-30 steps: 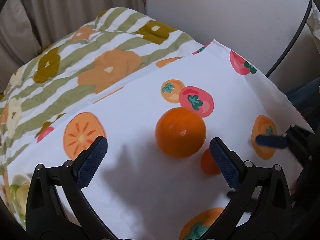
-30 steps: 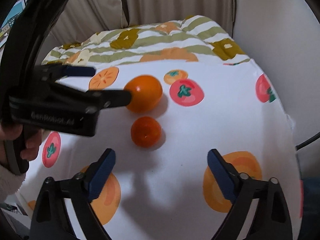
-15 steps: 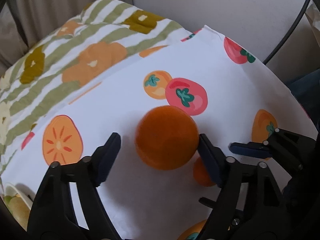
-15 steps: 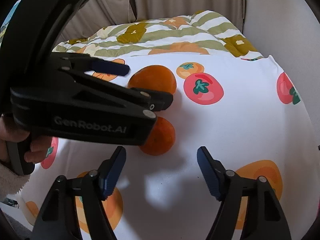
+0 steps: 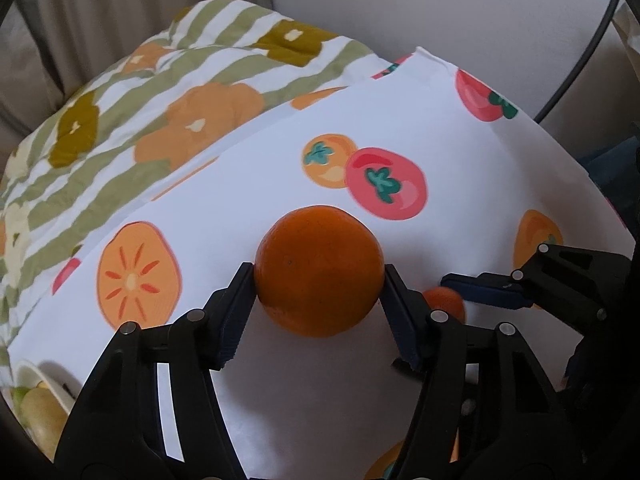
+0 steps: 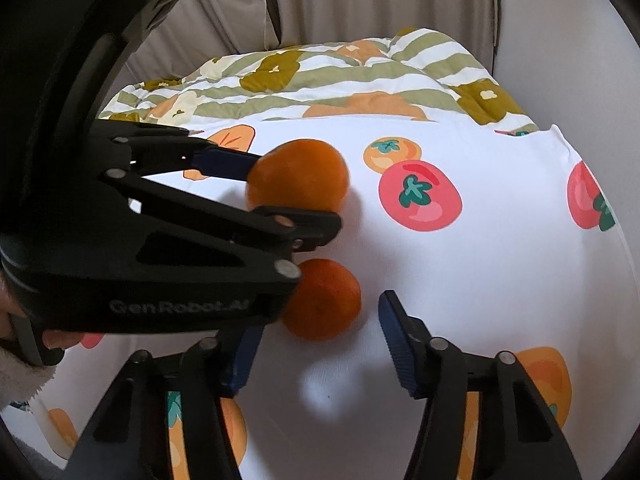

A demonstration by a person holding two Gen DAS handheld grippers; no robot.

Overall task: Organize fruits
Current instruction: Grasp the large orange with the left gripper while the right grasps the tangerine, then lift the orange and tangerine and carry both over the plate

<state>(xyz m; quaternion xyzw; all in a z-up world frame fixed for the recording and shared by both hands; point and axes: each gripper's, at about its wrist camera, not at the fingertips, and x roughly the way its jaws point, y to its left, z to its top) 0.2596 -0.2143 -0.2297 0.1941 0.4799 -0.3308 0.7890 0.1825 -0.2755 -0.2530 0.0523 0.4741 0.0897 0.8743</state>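
My left gripper (image 5: 318,284) is shut on a large orange (image 5: 318,270), its pads pressing both sides of the fruit just above the fruit-print cloth (image 5: 260,184). The same orange (image 6: 298,176) shows in the right wrist view, held by the left gripper (image 6: 292,190). A smaller orange (image 6: 322,300) lies on the cloth (image 6: 480,280) just beyond my right gripper (image 6: 316,338), which is open around its near side without touching it. In the left wrist view the small orange (image 5: 446,304) peeks out behind the right finger.
A green-striped flowered quilt (image 5: 160,92) lies at the back. A white bowl with pale green fruit (image 5: 36,408) sits at the lower left edge. A wall (image 5: 440,8) and curtain (image 6: 380,0) stand behind. The cloth drops off at the right edge.
My left gripper has moved forward and shut on the large orange. My right gripper has moved forward to the small orange and narrowed its opening.
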